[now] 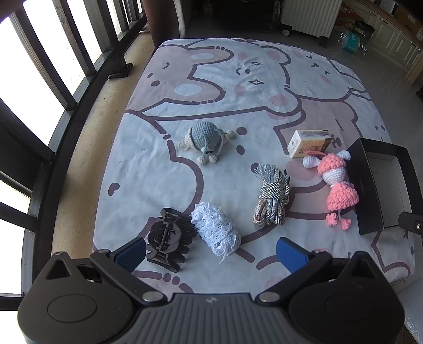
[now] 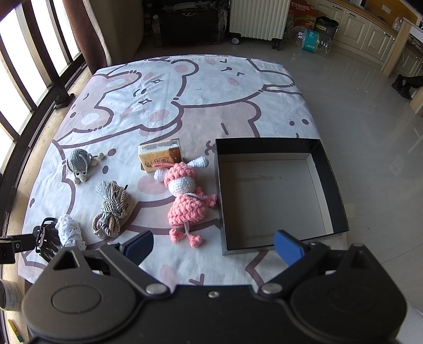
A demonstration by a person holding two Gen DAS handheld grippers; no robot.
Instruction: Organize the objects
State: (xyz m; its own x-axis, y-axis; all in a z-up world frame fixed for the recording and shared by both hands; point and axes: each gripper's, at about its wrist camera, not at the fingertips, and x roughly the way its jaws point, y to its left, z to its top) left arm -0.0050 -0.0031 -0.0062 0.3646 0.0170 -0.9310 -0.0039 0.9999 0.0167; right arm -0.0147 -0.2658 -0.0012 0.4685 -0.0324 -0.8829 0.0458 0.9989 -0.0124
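Observation:
On the cartoon-print table lie a black hair claw (image 1: 167, 244), a white lace bundle (image 1: 216, 230), a bundle of braided cord (image 1: 272, 197), a grey crochet toy (image 1: 205, 140), a pink crochet doll (image 1: 335, 185) and a yellow packet (image 1: 309, 143). An open, empty black box (image 2: 275, 195) stands at the right. My left gripper (image 1: 211, 251) is open and empty, hovering just before the claw and lace. My right gripper (image 2: 214, 244) is open and empty, in front of the pink doll (image 2: 185, 201) and the box's near corner.
The table cloth (image 2: 185, 105) is bare at the far half. A dark window railing (image 1: 66, 105) runs along the left. A white radiator (image 2: 259, 18), boxes and cabinets stand on the tiled floor behind. The table's right edge drops to floor.

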